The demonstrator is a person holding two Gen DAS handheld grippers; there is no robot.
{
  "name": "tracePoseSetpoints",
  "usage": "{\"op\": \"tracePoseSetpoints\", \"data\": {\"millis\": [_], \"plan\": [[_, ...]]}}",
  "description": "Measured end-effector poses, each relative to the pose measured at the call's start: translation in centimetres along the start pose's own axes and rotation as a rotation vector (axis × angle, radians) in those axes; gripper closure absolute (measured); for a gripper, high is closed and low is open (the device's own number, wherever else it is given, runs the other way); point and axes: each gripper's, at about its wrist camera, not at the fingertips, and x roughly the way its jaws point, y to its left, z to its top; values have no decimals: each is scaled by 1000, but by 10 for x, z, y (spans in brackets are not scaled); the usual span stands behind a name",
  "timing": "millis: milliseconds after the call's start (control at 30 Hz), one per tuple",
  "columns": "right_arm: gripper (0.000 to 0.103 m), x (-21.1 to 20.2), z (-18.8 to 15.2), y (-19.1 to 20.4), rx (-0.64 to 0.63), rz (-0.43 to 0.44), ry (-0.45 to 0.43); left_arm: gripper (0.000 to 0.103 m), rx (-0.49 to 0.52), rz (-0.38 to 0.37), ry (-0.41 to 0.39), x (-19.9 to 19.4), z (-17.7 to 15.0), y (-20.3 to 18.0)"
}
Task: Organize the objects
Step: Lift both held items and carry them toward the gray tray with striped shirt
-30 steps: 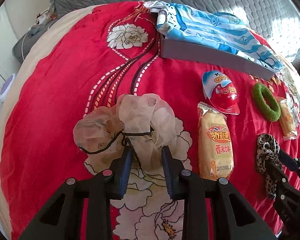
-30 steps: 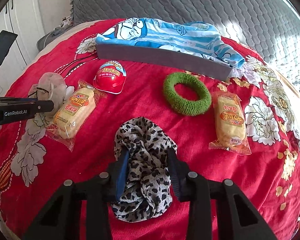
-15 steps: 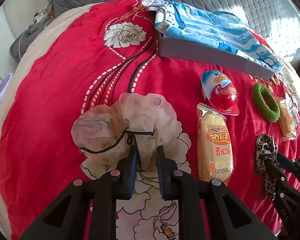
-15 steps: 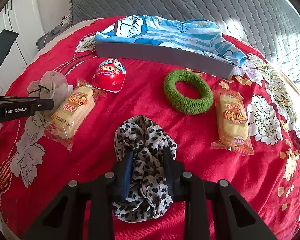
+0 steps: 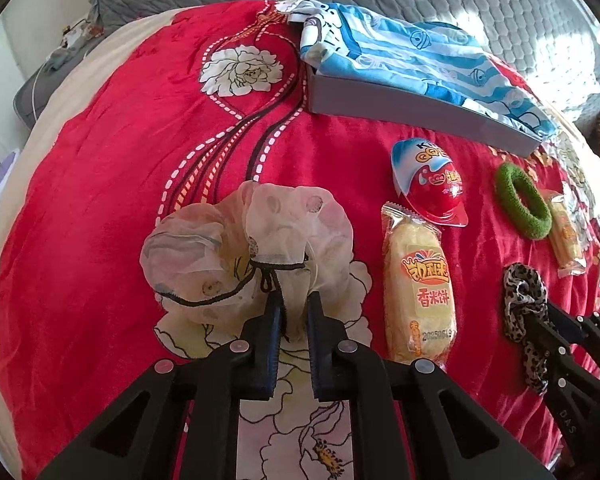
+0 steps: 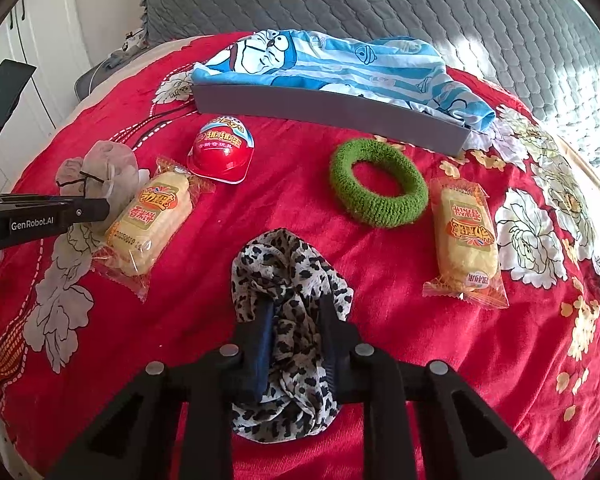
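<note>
Left wrist view puts the sheer beige scrunchie (image 5: pixel 256 256) just ahead of your left gripper (image 5: pixel 294 312), its near fold running between the jaws, which are narrowing and pinching it. Your right gripper (image 6: pixel 298 312) straddles the leopard scrunchie (image 6: pixel 288 280), whose length runs along the jaws; they are closing on its bunched middle. The grey tray (image 6: pixel 328 110) lies well beyond both, across the bed (image 6: pixel 500 360).

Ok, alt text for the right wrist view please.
The right gripper is closing on a leopard scrunchie on a red floral bedspread. Beyond lie a green scrunchie, two snack packs, a red toy egg and a grey box.
</note>
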Motion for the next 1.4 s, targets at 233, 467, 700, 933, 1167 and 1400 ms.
{"op": "tracePoseSetpoints", "data": {"millis": [233,467,700,933,1167,1400], "plan": [[83,-1,1,2,0,7,0,94,-2,-3,1,-1,-2,-2],[83,-2,0,1,3,13,-3,95,-5,-10,-1,-3,-3,-4],[83,-4,-1,0,7,18,-7,95,-38,-3,-7,-4,-5,-6],[83,-5,0,-1,8,20,-11,96,-40,4,-13,-7,-5,-7],[84,-6,0,-2,13,23,-13,96,-40,12,-16,-9,-7,-9],[84,-9,1,-3,20,23,-22,97,-40,45,-24,-10,-7,-12]]}}
